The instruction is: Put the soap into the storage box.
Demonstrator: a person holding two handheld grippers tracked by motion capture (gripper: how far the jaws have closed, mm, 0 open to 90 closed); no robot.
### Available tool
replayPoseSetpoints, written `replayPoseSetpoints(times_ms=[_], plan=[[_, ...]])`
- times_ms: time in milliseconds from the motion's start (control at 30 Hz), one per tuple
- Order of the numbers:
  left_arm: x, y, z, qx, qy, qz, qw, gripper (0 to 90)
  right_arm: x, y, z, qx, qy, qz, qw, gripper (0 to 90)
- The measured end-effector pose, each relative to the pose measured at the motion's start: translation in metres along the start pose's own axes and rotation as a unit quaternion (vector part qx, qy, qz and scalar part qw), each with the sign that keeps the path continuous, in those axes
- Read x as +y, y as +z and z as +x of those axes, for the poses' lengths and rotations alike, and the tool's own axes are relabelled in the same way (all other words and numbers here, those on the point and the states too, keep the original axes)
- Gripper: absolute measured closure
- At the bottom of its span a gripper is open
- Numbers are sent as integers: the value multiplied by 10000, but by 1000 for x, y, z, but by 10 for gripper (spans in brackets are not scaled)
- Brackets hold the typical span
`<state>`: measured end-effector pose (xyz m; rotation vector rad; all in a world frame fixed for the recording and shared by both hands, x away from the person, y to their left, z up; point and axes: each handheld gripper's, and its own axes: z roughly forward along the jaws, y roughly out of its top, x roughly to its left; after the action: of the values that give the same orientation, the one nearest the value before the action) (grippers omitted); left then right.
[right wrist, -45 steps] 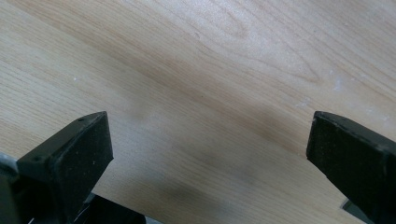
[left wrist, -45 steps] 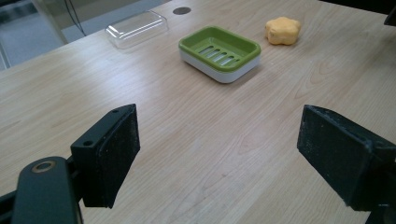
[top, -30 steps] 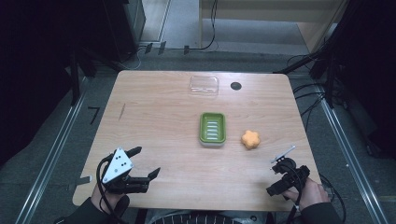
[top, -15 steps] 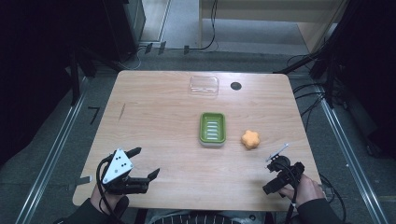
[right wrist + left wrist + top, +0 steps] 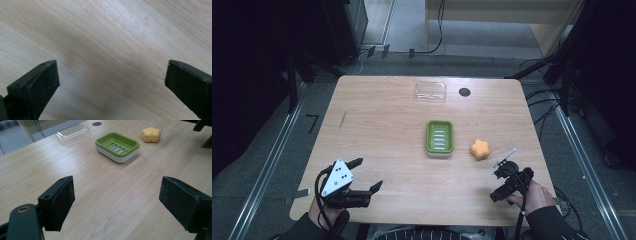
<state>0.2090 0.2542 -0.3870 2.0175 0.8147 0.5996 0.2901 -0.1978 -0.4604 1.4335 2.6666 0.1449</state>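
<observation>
Tabletop (image 5: 377,125), wooden, one. On it: one green soap dish (image 5: 439,138) at centre; one orange star-shaped soap (image 5: 480,149) just right of the dish, apart from it; one clear plastic lid (image 5: 430,91) near the far edge. Two grippers: left gripper (image 5: 366,175) at near-left corner, fingers spread wide, empty; right gripper (image 5: 504,175) at near-right, fingers spread, empty.

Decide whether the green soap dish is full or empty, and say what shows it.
Empty. The green soap dish shows its bare slotted floor, and the orange soap lies apart from it on the table.
</observation>
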Motion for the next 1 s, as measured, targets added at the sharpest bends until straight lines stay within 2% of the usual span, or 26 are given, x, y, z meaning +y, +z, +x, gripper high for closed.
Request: replayPoseSetpoints(times_ms=[767,1000], plan=[[-1,-1,0,20,-21,4,10000,136,42,-1,-7,-37,-99,-87,9999,0],[-1,-1,0,28,-26,11,10000,136,54,-2,-8,-19,-198,-118,9997,0]])
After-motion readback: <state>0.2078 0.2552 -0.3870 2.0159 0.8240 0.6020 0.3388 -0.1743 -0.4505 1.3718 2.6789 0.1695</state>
